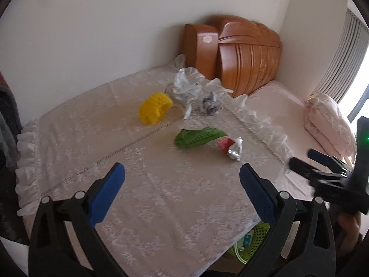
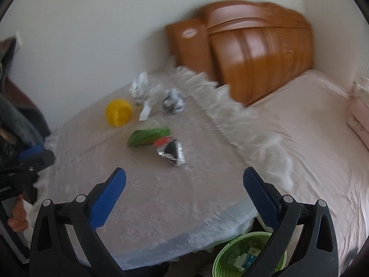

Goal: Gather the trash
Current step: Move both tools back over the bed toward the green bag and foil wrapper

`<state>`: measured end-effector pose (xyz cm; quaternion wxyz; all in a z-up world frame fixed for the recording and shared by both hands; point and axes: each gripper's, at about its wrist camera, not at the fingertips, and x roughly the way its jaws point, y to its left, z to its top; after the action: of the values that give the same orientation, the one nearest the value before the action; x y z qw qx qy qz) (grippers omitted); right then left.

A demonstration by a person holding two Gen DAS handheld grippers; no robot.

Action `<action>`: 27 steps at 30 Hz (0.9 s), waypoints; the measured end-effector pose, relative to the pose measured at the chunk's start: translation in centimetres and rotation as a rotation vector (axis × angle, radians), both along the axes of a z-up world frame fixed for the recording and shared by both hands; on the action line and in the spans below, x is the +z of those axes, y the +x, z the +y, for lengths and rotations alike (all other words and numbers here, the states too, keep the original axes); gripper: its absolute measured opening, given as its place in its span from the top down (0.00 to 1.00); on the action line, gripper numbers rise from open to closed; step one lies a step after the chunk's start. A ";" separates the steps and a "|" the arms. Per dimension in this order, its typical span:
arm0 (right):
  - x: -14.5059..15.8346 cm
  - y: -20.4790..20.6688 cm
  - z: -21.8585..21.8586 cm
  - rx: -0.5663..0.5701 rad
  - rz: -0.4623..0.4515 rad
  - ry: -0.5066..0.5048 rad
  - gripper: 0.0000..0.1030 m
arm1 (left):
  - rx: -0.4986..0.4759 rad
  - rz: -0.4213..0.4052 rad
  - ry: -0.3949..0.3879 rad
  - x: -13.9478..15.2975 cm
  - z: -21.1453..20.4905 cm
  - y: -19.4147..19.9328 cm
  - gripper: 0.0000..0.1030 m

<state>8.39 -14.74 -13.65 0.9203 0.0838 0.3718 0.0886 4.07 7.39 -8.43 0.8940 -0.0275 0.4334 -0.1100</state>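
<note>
Sitting below the table's (image 2: 161, 219) near edge, the green basket (image 2: 221, 257) holds scraps of paper and packaging. Both the left gripper (image 1: 182, 194) and right gripper (image 2: 184, 196) gape empty above the cloth; the foil wrapper (image 2: 171, 152) lies mid-table, touching the green packet (image 2: 147, 136).

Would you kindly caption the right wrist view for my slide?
Open right gripper above a lace-covered table strewn with wrappers, green trash basket below its edge.
</note>
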 end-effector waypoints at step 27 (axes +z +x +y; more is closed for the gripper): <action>-5.2 7.4 0.9 -0.040 0.162 -0.033 0.61 | -0.371 0.086 0.106 -7.6 -5.2 10.2 0.08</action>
<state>15.83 -13.86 -18.89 0.8899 0.0829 0.4449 0.0572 14.29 2.19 -15.99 0.8392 0.0953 0.4742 -0.2488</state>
